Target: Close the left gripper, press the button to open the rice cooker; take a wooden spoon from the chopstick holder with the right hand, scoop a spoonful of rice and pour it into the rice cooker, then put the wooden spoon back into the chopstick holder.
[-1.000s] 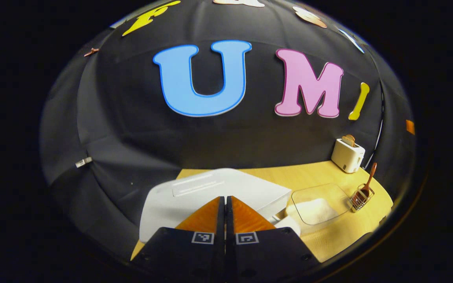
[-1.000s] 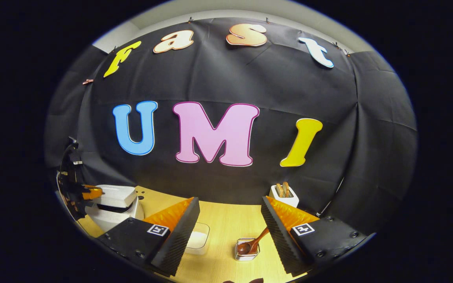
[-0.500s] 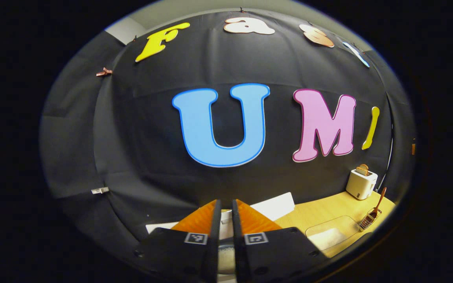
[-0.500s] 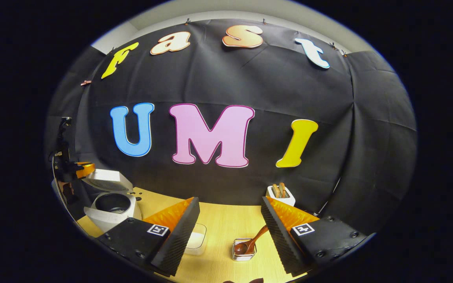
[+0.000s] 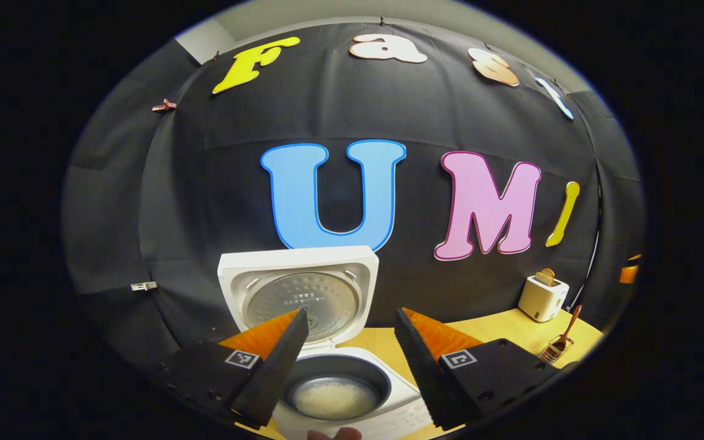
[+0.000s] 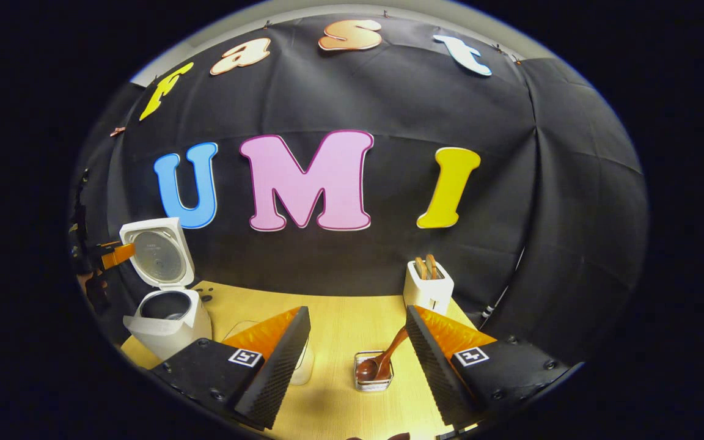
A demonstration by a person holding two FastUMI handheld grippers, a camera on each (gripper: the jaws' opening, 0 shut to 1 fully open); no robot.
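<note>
The right gripper's finger [image 6: 269, 366] hides most of the clear rice container [image 6: 304, 366]; the rice cooker's [image 5: 352, 391] front is cut off below.

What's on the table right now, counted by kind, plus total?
Rice cooker, lid up: 1
Toaster: 1
Chopstick holder: 1
Wooden spoon, in the holder: 1
Clear rice container, partly behind the right gripper: 1
Total: 5
</note>
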